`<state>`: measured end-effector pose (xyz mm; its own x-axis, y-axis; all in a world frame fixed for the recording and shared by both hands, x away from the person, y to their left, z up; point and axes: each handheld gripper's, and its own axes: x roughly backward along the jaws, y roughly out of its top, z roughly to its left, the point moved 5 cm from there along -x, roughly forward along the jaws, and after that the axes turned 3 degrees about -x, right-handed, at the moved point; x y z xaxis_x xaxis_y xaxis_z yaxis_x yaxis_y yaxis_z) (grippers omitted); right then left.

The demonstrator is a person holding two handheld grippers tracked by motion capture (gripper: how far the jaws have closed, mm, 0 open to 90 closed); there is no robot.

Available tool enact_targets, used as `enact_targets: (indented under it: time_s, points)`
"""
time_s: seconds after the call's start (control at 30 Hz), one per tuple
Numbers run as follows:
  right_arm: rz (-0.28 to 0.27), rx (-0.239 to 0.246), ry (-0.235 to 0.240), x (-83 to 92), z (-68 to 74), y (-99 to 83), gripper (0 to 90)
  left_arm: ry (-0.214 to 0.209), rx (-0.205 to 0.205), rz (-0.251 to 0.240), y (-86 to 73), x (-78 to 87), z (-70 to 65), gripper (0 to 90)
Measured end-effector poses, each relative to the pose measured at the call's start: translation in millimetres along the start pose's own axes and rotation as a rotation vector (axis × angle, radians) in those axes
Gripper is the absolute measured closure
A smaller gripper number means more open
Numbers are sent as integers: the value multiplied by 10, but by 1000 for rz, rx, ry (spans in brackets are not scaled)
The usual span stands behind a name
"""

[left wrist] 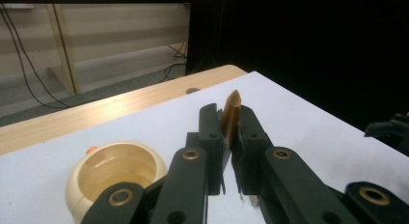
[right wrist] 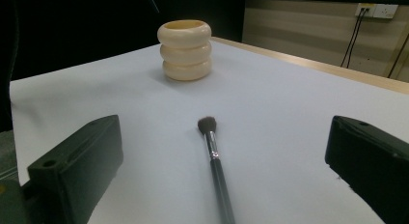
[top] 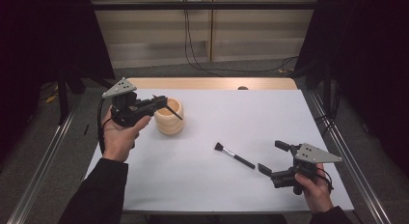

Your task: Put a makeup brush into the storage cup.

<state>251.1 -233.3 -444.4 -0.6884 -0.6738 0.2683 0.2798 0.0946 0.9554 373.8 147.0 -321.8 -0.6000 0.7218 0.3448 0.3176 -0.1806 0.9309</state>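
1. High view, at the left: the left claw (top: 161,102) hangs just above the cream ribbed holder (top: 169,117), its jaws clamped tight on a thin brush (top: 172,111) whose dark handle slants down over the holder's rim.
2. Left gripper view: the same brush (left wrist: 231,117) stands pinched between the two black jaws, with its amber tip poking up past them. The holder (left wrist: 113,178) sits below and to the left with its mouth open; I cannot tell what, if anything, lies inside.
3. My judgement on handling: the held brush is light, thin and stiff, so a narrow pinch suffices, but a smooth round handle may swivel or slip if it bumps the rim. The holder looks light too and could tip or slide if struck from the side.
4. Middle of the white desk (top: 270,113): a second brush (top: 234,155) lies flat, well apart from the holder, with its bristle head pointing up-left and its black handle pointing toward the right hand.
5. Right gripper view: this brush (right wrist: 214,161) lies between the jaws of the right claw (top: 276,157), which stand wide apart and touch nothing.
6. Best hold, I judge: mid-handle, just behind the metal ferrule and away from the soft bristles, which would crush.
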Motion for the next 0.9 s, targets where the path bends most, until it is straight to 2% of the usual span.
enact_targets:
  time_s: [0.07,0.13,0.17,0.27,0.33,0.4,0.47,0.53,0.6,0.7,0.77,0.9]
  points:
    - [-1,1,3,-1,1,1,0,25,-24,9,27,-3,58,842]
    - [-2,-4,-4,-2,-1,-1,0,27,-8,-4,58,-6,121,842]
    - [0,-4,-5,-1,-2,-3,0,36,-16,2,70,0,151,842]
    - [3,-4,-2,-4,-4,-7,0,49,-5,-11,98,4,199,842]
    - [2,-4,-4,-5,-3,-9,0,53,0,-11,100,-8,227,842]
    - [0,-7,-5,-7,-1,-9,0,80,3,2,94,-27,252,842]
    - [-2,-7,1,-6,6,-7,0,78,10,0,95,-48,263,842]
    - [-1,-8,-1,-7,7,-8,0,85,1,7,100,-63,269,842]
    - [-2,-4,2,-11,6,-9,0,84,8,-5,119,-78,283,842]
    - [3,-1,4,-17,10,-16,0,105,28,-14,137,-106,346,842]
    - [1,0,6,-20,15,-17,0,129,25,-5,137,-142,379,842]
    - [3,-3,6,-21,13,-20,0,148,17,3,139,-198,438,842]
